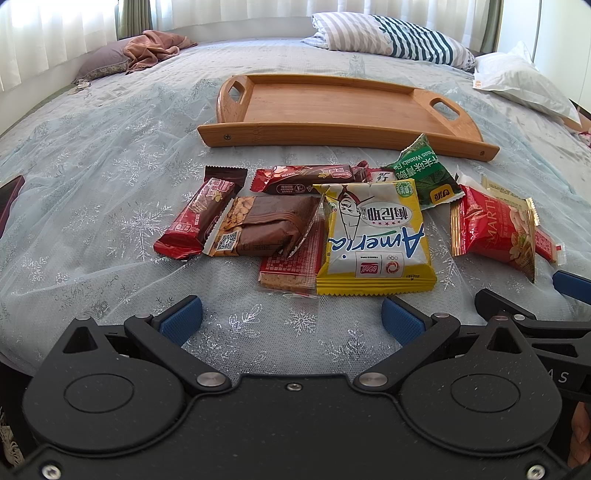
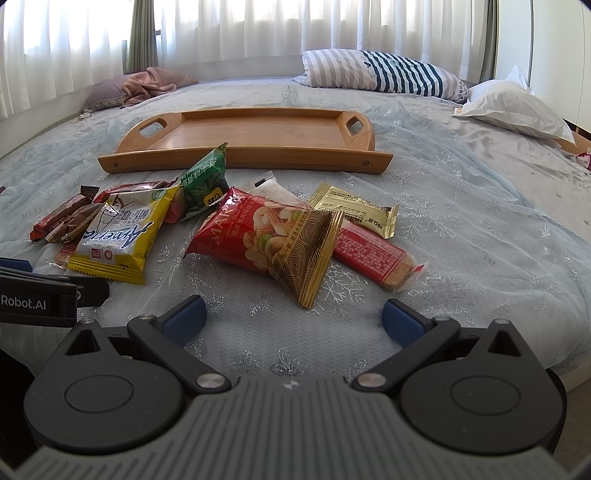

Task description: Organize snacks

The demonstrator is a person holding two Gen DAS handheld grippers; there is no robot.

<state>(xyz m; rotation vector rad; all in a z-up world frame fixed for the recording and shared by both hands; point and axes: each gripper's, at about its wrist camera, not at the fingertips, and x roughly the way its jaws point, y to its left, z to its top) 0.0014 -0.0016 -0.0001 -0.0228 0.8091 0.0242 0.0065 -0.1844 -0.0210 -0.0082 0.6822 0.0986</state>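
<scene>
Snacks (image 1: 373, 236) heaped before wooden tray (image 1: 340, 134), both jaws wide apart

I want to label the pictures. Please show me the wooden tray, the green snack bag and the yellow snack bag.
wooden tray (image 1: 332, 107): left wrist view, bare floor.
green snack bag (image 2: 205, 182): right wrist view, front face.
yellow snack bag (image 1: 373, 236): left wrist view, printed front.

Bed (image 2: 461, 229) covered by pale snowflake-patterned spread; striped pillow (image 2: 384, 74) and white pillow (image 2: 513, 107) set at far edge; daylight filtered through sheer curtains (image 2: 236, 33).
</scene>
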